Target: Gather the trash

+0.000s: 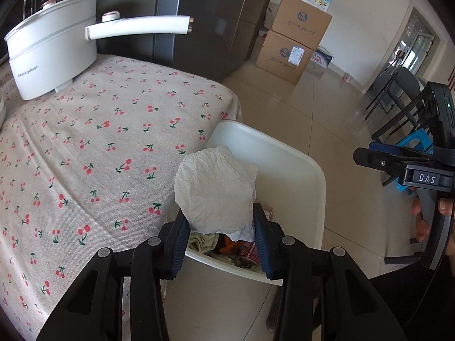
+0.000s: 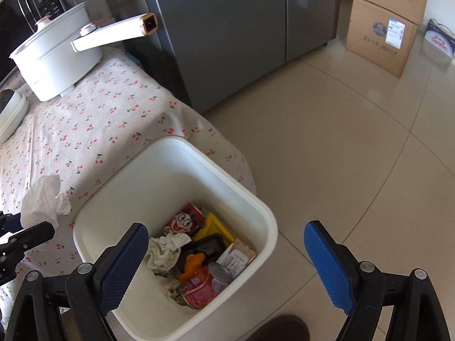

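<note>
Left gripper: clamped on a crumpled white tissue, held just above the near rim of the white bin beside the surface. Right gripper: pads apart, nothing between them, bin trash directly below.

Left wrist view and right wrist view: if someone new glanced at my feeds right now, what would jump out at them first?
The crumpled white tissue clamped in the left gripper, held by the table's edge beside the white trash bin. Next, the bin's colourful contents: a red can, a black tray, a used tissue wad. The right gripper hangs open and empty above the bin; a white pot sits on the cherry-print tablecloth.
</note>
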Tool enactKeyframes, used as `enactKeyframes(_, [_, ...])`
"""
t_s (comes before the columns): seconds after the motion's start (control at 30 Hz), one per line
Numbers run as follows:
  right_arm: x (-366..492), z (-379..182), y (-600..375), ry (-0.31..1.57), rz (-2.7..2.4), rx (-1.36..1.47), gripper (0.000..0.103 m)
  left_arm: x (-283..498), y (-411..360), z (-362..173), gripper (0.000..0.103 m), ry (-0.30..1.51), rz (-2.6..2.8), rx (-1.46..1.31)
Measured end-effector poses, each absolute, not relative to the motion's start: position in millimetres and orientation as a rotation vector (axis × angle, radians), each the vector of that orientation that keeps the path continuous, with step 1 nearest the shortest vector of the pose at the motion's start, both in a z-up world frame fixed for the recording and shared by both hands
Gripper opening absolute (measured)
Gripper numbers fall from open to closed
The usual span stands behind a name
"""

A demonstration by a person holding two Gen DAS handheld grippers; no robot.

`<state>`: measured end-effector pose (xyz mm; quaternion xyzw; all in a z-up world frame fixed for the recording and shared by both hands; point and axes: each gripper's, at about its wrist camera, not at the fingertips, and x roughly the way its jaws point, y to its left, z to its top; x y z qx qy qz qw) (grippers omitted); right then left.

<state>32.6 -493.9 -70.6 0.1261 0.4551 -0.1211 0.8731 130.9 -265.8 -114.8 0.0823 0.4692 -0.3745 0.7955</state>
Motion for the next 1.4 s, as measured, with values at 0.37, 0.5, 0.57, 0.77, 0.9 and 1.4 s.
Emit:
enactKeyframes(0.37, [19.5,-71.9,-505.8,0.960,-0.289,0.267,0.092,130.6,-263.9,-111.0,0.092,0.996,-0.790,0.218])
enactKeyframes(0.5, [19.0,-66.8,-498.6,0.949,-0.278,0.265,0.092,128.8,-252.5,-106.4,0.096,0.990,-0.767,0.218])
enactKeyframes(0.57, [18.6,-63.7,-494.0,0.942,-0.273,0.262,0.092,126.6,-243.7,-102.0,0.097,0.984,-0.750,0.208])
enactKeyframes(0.77, [14.4,-48.0,-471.8,0.908,-0.263,0.213,0.092,111.5,-206.4,-78.3,0.099,0.900,-0.628,0.179])
enactKeyframes(0.9, [4.4,-29.4,-455.2,0.853,-0.256,0.217,0.095,98.5,-176.8,-55.3,0.099,0.836,-0.545,0.105])
enactKeyframes(1.4, [-24.2,16.6,-334.2,0.623,-0.154,0.008,0.102,40.2,-103.2,-13.4,0.103,0.756,-0.316,0.062])
